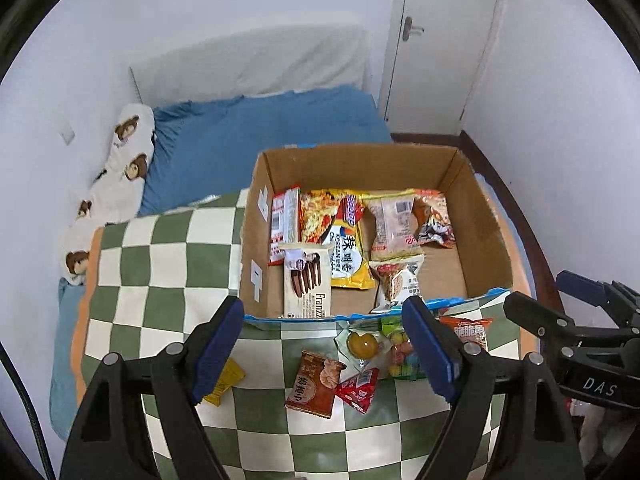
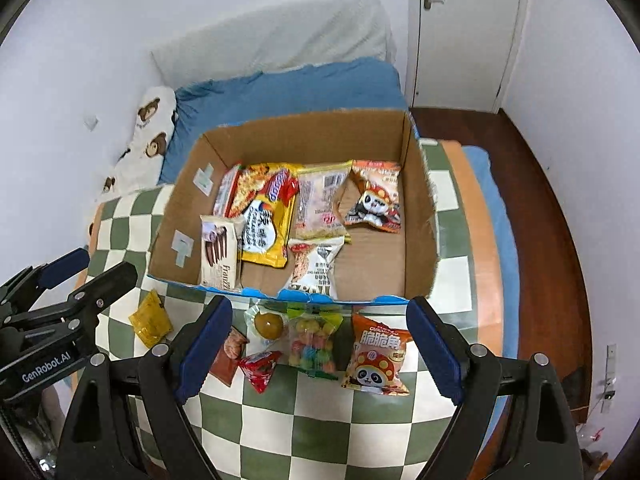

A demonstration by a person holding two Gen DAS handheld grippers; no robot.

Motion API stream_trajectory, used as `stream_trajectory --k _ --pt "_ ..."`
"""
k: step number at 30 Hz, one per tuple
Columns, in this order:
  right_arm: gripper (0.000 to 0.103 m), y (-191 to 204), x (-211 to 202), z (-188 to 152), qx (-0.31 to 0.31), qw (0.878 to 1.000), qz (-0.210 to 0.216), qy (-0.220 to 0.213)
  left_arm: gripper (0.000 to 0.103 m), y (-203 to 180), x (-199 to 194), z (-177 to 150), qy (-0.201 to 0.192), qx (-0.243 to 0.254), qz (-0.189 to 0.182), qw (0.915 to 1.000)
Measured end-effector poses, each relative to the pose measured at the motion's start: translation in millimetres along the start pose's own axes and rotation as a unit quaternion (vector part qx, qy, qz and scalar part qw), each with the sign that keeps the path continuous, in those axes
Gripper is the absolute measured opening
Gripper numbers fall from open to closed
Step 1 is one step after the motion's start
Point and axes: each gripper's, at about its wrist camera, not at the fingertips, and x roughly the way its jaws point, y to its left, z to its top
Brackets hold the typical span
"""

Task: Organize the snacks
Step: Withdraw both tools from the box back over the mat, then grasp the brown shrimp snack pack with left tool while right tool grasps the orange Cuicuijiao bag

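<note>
1. Nearest me, both claws hang released with nothing between their pads: the left claw and the right claw each point steeply down at the checkered blanket on the bed.
2. Just past the fingertips lie the loose snacks, still outside the box: a yellow packet, a brown packet, a red packet, a jelly cup, a bag of coloured candies and an orange panda bag.
3. I judge I am between picks, mid-task, with these six left to move.
4. The next move calls for lowering one claw over a single packet, pads either side of its short width, then closing. The orange panda bag sits best under my right claw; the candies partly overlap the jelly cup, I think, though the fisheye makes that unclear.
5. Beyond, touching the loose pile's far edge, the cardboard box already holds packets laid flat, with bare floor at its right side for more.
</note>
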Motion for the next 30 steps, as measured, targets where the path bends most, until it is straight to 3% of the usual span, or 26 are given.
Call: stream_trajectory --k 6,12,20,26,30 --pt "0.091 5 -24 -10 0.004 1.0 0.014 -0.02 0.081 0 -6 -12 0.002 -0.006 -0.008 1.0" --pt "0.091 -6 -11 -21 0.028 0.999 0.019 -0.003 0.081 15 25 -34 0.04 -0.026 0.008 0.9988" --pt "0.091 -64 85 -60 0.106 0.99 -0.01 0.09 0.08 29 113 -81 0.149 -0.025 0.025 0.9882" --pt "0.091 -81 142 -77 0.122 0.984 -0.03 0.128 0.08 16 186 -107 0.232 -0.005 0.018 0.9725" --pt "0.091 -78 170 -78 0.114 0.982 -0.039 0.146 0.08 12 212 -116 0.251 -0.006 0.005 0.9679"
